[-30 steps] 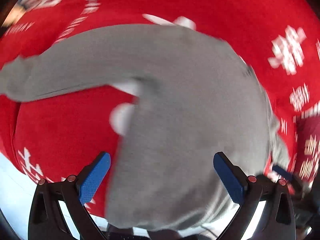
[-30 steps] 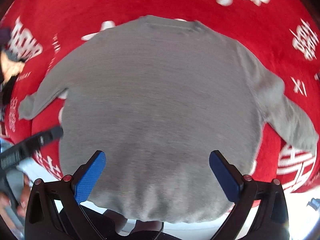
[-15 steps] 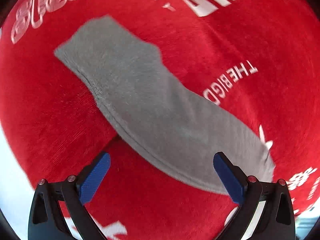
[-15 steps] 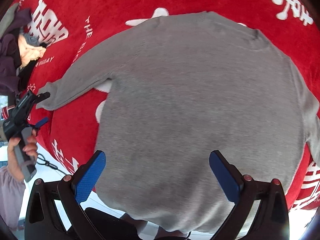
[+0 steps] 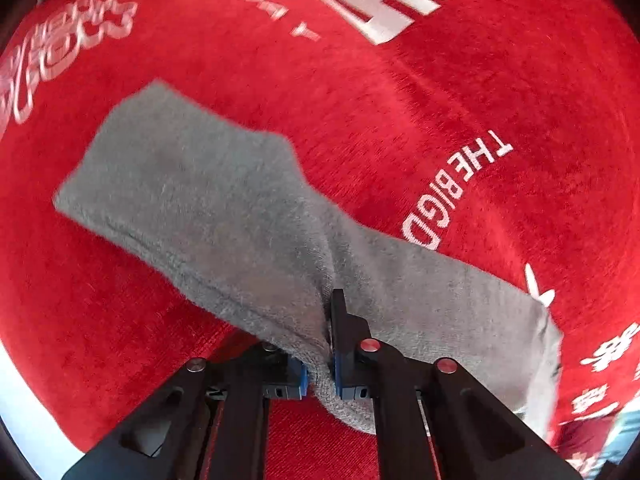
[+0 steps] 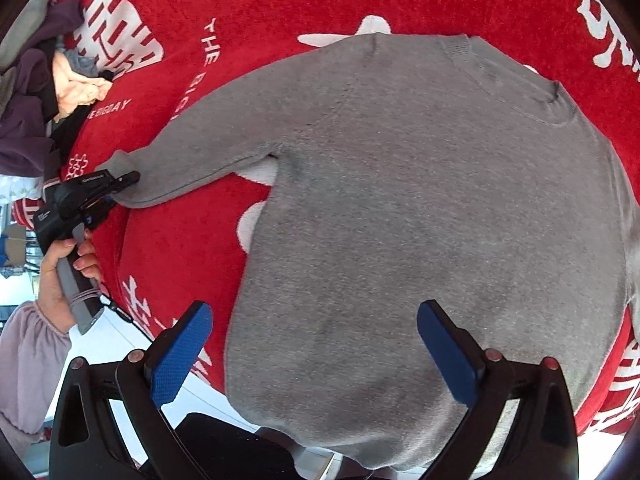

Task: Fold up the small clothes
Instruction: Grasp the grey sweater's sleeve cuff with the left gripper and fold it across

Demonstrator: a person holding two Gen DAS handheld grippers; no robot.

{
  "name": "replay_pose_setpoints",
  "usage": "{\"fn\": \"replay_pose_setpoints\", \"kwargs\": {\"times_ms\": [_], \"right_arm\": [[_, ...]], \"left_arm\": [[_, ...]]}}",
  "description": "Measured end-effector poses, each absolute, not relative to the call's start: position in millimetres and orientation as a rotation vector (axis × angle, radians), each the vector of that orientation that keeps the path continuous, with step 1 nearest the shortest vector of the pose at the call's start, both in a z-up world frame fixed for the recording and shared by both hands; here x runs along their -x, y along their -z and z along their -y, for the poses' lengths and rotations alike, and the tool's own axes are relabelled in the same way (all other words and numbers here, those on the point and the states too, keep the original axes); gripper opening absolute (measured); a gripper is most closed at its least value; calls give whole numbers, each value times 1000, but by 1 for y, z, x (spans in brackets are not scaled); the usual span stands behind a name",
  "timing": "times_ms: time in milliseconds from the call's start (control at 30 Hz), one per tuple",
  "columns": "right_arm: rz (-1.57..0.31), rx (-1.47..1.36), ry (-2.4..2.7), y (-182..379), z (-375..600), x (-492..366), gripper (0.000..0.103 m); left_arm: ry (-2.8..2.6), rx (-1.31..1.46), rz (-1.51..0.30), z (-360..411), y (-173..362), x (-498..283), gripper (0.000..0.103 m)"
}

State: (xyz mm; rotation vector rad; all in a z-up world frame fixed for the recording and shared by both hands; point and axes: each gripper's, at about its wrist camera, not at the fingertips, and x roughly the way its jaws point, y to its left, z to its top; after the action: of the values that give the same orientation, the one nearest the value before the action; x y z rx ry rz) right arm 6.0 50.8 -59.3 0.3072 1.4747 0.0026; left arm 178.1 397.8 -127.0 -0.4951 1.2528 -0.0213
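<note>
Sweater sleeve was now pinched by the left gripper, open half a second earlier; right gripper hovered wide, sleeve-fold apparently starting.

red cloth – "THE BIGD", "BIGDAY"

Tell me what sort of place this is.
Probably a home or staged laundry-folding spot: a grey sweater lies spread on a red printed cloth, with a heap of other clothes at its far edge.
</note>
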Motion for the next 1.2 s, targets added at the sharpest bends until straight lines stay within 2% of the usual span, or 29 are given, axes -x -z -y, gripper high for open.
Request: {"fn": "replay_pose_setpoints", "kwargs": {"times_ms": [67,133,267,500,667,767,933,1033,1100,1133,1167,1200], "right_arm": [[-1470,-317,-11,60,-49,-4,99],[-1465,-336,-16,61,-44,-1,95],[-1450,-370,-2,59,-25,5,95],[-1404,-427,59,44,42,25,95],[-1381,-497,144,41,100,51,95],[-1376,-533,194,44,133,69,95],[-1389,-589,277,58,175,99,95],[-1403,-599,305,63,190,109,95],[-1408,-586,318,64,192,110,95],[-1408,-576,322,63,193,109,95],[-1406,-563,324,62,195,108,95],[-1403,-543,326,58,193,105,95]], "left_arm": [[49,437,-1200,-385,108,-178,5],[101,406,-1156,-369,88,-176,5],[270,379,-1077,-315,43,-171,5],[532,256,-998,-170,-8,-155,5],[686,185,-1037,-52,-1,-133,5],[708,90,-1078,7,22,-113,5],[631,-61,-1207,53,67,-93,6],[620,-116,-1218,52,68,-80,6],[630,-134,-1208,46,57,-73,33],[634,-126,-1200,39,48,-72,71],[625,-108,-1170,28,34,-69,91],[623,-102,-1139,19,23,-69,92]]}}
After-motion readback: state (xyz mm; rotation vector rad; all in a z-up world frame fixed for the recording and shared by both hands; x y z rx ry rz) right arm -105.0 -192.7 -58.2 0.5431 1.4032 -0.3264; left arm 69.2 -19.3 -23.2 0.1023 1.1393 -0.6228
